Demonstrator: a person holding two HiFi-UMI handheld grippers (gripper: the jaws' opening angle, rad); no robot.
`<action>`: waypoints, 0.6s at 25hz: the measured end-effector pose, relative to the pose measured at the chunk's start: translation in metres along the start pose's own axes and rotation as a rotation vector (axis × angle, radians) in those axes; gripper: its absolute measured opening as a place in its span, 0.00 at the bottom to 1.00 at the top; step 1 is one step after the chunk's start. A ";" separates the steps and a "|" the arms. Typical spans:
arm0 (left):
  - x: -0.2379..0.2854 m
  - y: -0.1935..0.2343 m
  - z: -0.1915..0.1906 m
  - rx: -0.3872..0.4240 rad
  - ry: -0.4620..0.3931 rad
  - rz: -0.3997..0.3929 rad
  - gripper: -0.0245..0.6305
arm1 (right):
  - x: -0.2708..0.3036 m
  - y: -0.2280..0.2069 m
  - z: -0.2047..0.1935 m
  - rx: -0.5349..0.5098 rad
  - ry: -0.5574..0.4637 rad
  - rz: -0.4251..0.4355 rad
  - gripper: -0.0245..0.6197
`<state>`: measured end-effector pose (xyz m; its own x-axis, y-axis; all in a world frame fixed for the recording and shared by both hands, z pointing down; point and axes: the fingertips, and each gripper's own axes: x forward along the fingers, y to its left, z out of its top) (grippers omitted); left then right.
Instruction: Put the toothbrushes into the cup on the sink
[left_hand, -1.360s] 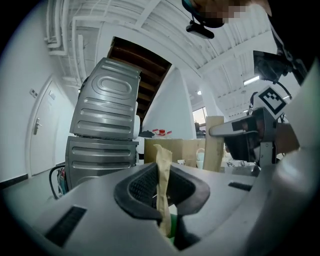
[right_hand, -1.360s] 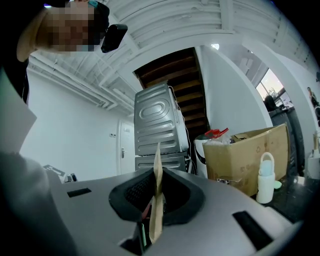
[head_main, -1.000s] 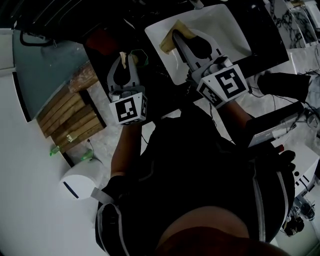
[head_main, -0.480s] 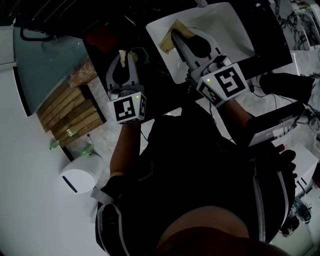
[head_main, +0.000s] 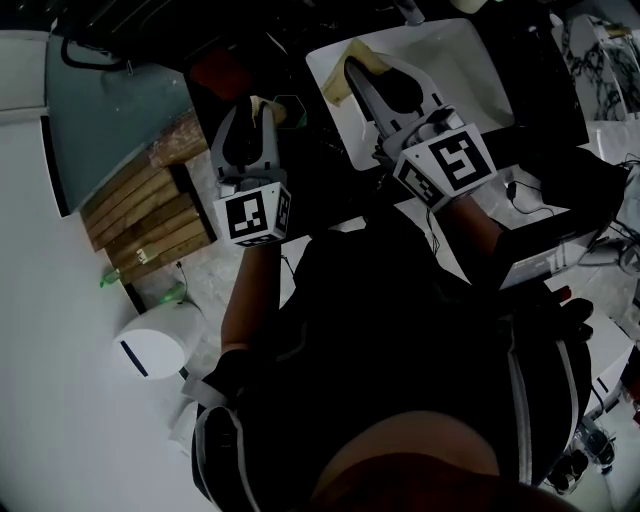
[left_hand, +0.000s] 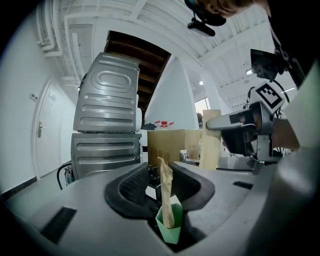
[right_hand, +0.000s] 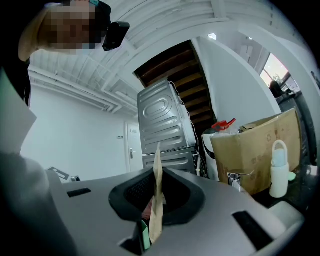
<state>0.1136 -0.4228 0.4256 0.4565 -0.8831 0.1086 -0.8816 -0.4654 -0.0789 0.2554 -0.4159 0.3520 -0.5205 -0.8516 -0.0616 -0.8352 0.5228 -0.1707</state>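
Left gripper view shows the left claw (left_hand: 165, 187), jaws just opened wide, around a toothbrush (left_hand: 166, 200) standing free in what looks like the cup (left_hand: 171, 234): back straight out without tipping it, then bring the second toothbrush (right_hand: 157, 172), pinched in the right claw (right_hand: 158, 200), from over the sink (head_main: 470, 60).
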 end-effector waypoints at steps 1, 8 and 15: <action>-0.002 0.001 0.004 0.001 -0.009 -0.001 0.22 | 0.001 0.002 0.002 -0.004 -0.005 0.002 0.10; -0.041 0.016 0.046 -0.062 -0.120 -0.012 0.22 | -0.002 0.025 0.023 -0.029 -0.041 -0.007 0.10; -0.077 0.030 0.079 -0.099 -0.185 -0.045 0.20 | -0.007 0.044 0.046 -0.065 -0.093 -0.031 0.10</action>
<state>0.0618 -0.3737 0.3362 0.5017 -0.8618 -0.0749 -0.8632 -0.5044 0.0203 0.2299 -0.3888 0.2998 -0.4781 -0.8657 -0.1484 -0.8620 0.4949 -0.1097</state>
